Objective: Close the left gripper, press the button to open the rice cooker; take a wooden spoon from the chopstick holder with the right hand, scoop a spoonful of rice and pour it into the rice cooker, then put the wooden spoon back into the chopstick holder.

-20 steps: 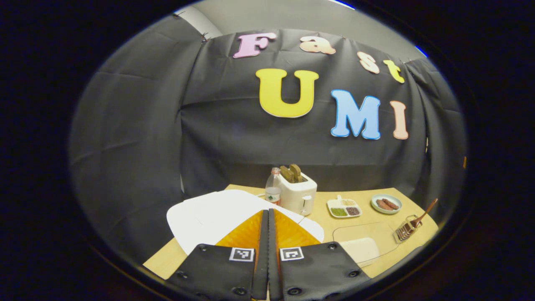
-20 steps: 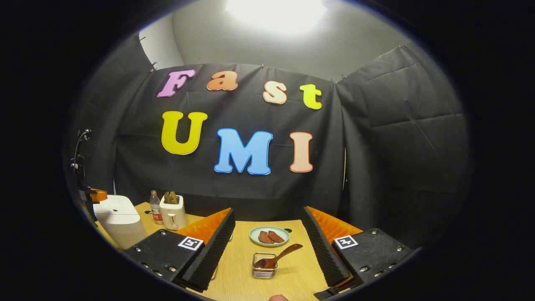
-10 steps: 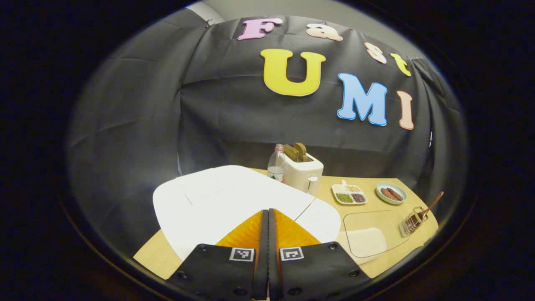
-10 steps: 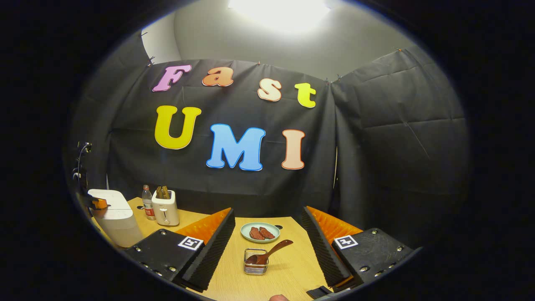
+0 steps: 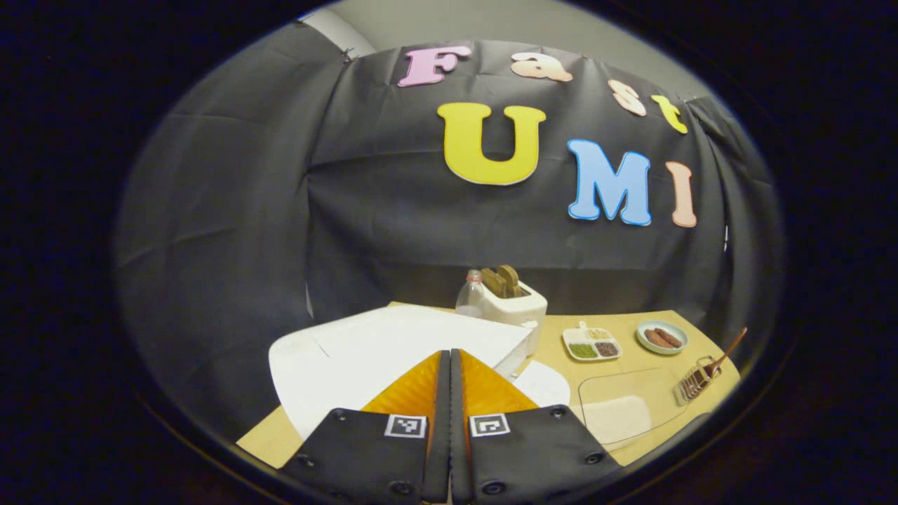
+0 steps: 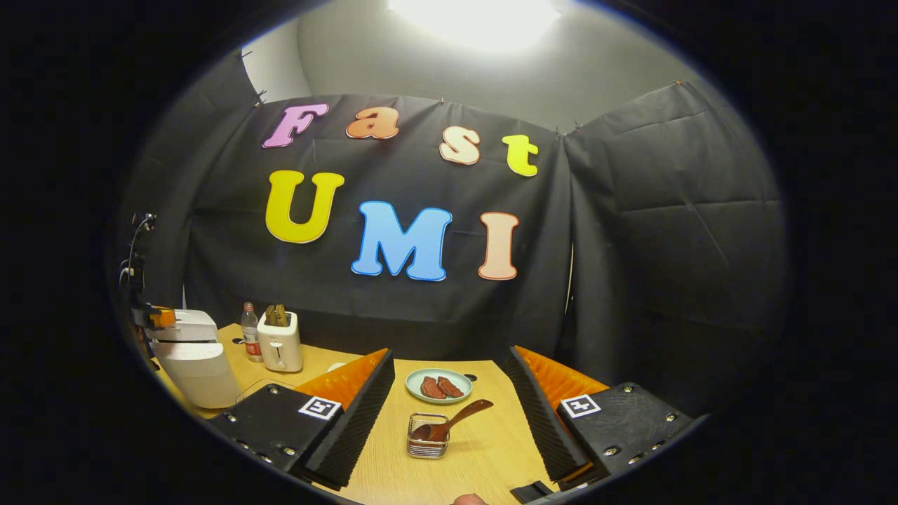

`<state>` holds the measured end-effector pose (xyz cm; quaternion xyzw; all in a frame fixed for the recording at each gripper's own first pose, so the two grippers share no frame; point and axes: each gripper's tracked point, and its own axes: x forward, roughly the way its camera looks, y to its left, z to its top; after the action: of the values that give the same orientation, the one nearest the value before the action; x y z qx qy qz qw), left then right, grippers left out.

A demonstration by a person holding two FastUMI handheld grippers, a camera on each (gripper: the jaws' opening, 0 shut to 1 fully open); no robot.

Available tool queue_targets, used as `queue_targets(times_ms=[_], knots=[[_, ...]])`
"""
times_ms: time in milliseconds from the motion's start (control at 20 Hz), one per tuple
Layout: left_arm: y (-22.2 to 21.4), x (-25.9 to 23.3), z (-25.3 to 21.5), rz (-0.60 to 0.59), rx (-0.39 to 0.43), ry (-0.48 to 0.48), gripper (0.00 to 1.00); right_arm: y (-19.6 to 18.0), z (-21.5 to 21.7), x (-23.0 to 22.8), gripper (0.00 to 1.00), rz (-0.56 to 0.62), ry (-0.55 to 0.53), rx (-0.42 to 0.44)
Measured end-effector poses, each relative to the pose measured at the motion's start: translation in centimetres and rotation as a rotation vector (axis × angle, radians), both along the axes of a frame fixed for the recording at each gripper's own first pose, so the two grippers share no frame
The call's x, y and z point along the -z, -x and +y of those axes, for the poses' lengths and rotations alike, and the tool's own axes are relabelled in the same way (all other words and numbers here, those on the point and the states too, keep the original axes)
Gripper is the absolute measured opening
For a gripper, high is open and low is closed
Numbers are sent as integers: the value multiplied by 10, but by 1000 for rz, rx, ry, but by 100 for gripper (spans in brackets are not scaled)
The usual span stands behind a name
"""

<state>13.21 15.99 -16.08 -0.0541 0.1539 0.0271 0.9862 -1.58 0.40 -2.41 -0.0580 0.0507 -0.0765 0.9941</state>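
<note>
Wooden table (image 6: 484, 449): toaster (image 5: 515, 308) behind rice cooker (image 5: 393, 347); left gripper (image 5: 450, 393) jaws together, right gripper (image 6: 449, 400) jaws wide.

The white rice cooker (image 5: 393, 347) is sitting on the worktop (image 6: 484, 449), its lid lifting ajar. The wooden spoon (image 6: 452, 423) is leaning tilted in the wire chopstick holder (image 6: 426, 445), handle pointing right.

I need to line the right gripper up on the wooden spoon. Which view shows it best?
The right gripper view: the wooden spoon lies close and centred ahead of the open right gripper, bowl down in the chopstick holder, handle slanting up to the right. The left gripper view shows it small and distorted at the far right edge.
</note>
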Motion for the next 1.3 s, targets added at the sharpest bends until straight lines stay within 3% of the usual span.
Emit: queue_targets(times_ms=[300, 750, 950, 1300], knots=[[8, -58, 18, -114, -77, -64, 9, -15, -8, -3, 98, -19, -44, -33], [54, -135, -9, -254, -97, -64, 11, -37, -22, 0, 98, -27, -99, -67], [69, -149, -19, -282, -124, -44, 99, -46, -27, 8, 98, -12, -130, -84], [97, -171, -50, -311, -110, -63, 98, -69, -51, 33, 98, 43, -211, -88]])
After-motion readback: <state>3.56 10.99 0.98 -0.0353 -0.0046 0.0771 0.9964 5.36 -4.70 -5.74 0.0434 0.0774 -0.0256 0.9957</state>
